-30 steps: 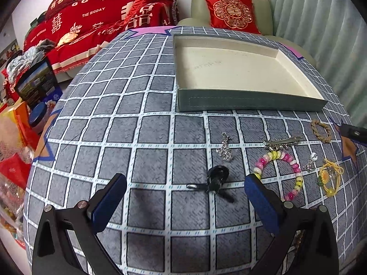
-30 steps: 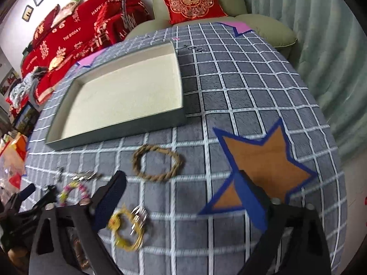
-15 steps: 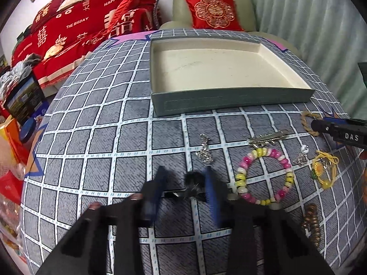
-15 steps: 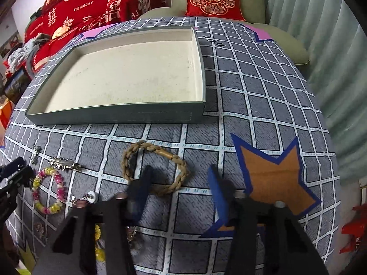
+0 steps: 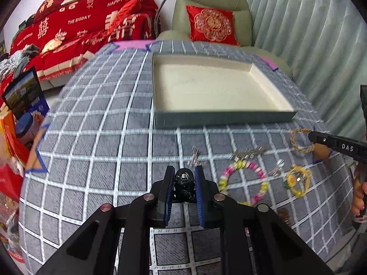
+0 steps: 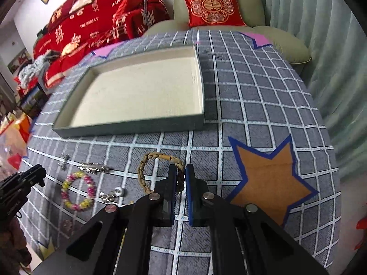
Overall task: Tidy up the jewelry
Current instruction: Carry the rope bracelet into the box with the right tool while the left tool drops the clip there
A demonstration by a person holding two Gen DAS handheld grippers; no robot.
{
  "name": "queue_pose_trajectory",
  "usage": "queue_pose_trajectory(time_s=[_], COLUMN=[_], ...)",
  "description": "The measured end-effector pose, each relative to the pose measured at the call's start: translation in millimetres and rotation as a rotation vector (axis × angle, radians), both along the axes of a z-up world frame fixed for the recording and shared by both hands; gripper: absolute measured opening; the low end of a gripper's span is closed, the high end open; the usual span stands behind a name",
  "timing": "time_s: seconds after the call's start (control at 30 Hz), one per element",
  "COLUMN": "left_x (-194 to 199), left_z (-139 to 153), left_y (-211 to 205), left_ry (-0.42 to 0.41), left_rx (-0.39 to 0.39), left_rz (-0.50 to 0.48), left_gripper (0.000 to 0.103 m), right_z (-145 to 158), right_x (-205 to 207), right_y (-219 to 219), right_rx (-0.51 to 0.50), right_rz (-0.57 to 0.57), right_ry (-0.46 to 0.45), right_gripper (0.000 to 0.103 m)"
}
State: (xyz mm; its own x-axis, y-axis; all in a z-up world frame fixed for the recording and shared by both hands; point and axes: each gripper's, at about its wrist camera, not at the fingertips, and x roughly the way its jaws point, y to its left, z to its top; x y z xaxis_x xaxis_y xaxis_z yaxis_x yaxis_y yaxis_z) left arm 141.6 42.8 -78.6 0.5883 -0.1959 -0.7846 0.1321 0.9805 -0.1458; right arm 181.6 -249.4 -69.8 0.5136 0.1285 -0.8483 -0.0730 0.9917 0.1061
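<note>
Both pairs of jaws stood wide a second ago; now each has come in on a piece of jewelry. The left gripper (image 5: 183, 183) is closing its jaws on the black hair clip (image 5: 184, 178), which sits pinched between the blue pads and looks lifted just clear of the table (image 5: 96, 137). The right gripper (image 6: 181, 181) has its jaws pressed together on the near side of the braided rope bracelet (image 6: 146, 167), whose far loop hangs free ahead of the pads. The grey tray (image 6: 128, 127) beyond them is empty. The beaded bracelet (image 5: 243, 183), the silver hair clip (image 5: 248, 152), the silver earring (image 5: 195, 158) and the yellow charm bracelet (image 5: 297, 180) lie loose on the table. Two grasps made at once probably mean the carry to the tray comes next.
</note>
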Motion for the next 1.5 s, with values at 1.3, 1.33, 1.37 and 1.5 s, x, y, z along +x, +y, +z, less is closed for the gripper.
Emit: queue_pose_trajectory(time_s=[1.3, 1.33, 1.37, 1.5], left_x=[212, 212, 212, 213], left_z=[-28, -29, -30, -34], left_y=[-58, -60, -61, -62], left_ry=[0.027, 0.02, 0.017, 0.032], left_rx=[0.151, 0.167, 0.176, 0.156], left_rz=[0.024, 0.025, 0.025, 0.025], left_gripper=[0.026, 0.026, 0.026, 0.027], right_z=[-29, -31, -33, -39], right_x=[184, 184, 183, 182], right_y=[32, 34, 35, 37], right_rx=[0.137, 0.123, 0.108, 0.086], right_rz=[-0.041, -0.038, -0.033, -0.034], right_ry=[0.003, 0.003, 0.005, 0.02], right_gripper=[0.008, 0.008, 0.008, 0.009])
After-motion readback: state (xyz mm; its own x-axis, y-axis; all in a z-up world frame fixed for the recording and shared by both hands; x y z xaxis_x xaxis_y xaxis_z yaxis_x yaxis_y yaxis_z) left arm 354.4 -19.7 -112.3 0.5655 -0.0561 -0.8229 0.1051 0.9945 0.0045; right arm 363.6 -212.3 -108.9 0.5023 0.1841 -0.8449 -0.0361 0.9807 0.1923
